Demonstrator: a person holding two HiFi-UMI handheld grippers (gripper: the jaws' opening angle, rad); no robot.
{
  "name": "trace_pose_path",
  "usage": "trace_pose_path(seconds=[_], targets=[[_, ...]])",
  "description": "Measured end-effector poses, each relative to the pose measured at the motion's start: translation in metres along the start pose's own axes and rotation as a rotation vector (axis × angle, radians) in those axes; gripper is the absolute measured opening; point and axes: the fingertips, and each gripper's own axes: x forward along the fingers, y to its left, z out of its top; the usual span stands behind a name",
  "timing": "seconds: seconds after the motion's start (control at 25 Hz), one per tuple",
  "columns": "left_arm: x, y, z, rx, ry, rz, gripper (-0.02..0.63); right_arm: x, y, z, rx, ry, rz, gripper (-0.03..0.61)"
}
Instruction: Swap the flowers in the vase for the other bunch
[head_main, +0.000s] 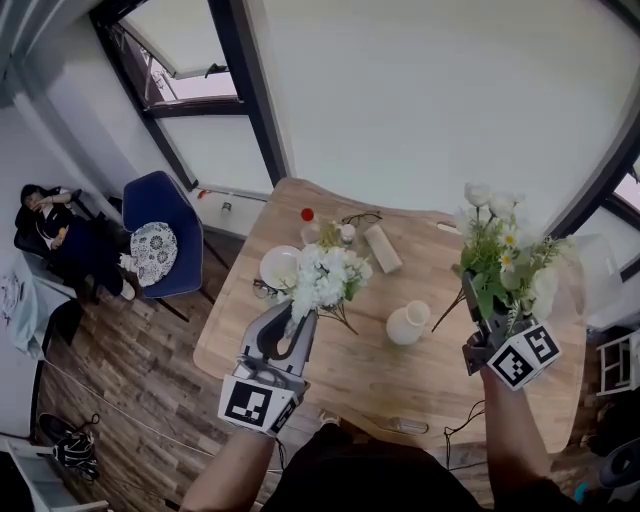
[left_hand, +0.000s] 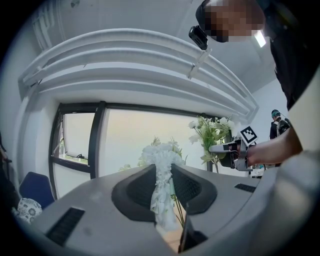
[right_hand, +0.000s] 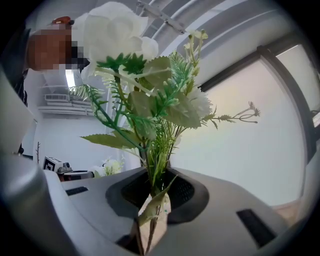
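A white vase (head_main: 408, 323) stands empty on the wooden table (head_main: 340, 385), between my two grippers. My left gripper (head_main: 299, 322) is shut on the stems of an all-white bunch of flowers (head_main: 326, 277), held over the table's left half. In the left gripper view that white bunch (left_hand: 161, 170) rises between the jaws of the left gripper (left_hand: 162, 186). My right gripper (head_main: 486, 306) is shut on a bunch with green leaves and white blooms (head_main: 500, 248), right of the vase. Its stems (right_hand: 154, 182) run down between the jaws of the right gripper (right_hand: 156, 189).
On the table's far side lie a white bowl (head_main: 279, 266), a pale oblong block (head_main: 383, 248) and a small red-topped item (head_main: 307, 214). A cable (head_main: 400, 425) lies at the near edge. A blue chair (head_main: 160, 235) and a seated person (head_main: 50, 230) are to the left.
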Motion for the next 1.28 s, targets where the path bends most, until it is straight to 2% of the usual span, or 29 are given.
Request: trace_pose_path(seconds=[0.36,0.52,0.6,1.0,1.28], targets=[[-0.003,-0.004,-0.005,-0.041,0.02,0.014,0.084,0.007,-0.006,-0.004,-0.006,0.003,0.012,0.087],[-0.003,0.0,-0.013,-0.027,0.023,0.012,0.084,0.016,-0.007,-0.006,-0.016,0.011,0.014,0.087],[-0.005,-0.003,-0.012,-0.055,0.034,0.015,0.084,0.016,-0.006,-0.007,-0.017,0.018,0.016,0.087],[0.006,0.009,-0.028,-0.068,0.062,0.022,0.084,0.042,-0.019,-0.036,0.01,0.041,0.024,0.087],[0.006,0.009,-0.042,-0.066,0.118,0.034,0.084,0.049,-0.024,-0.06,-0.009,0.08,0.036,0.089]])
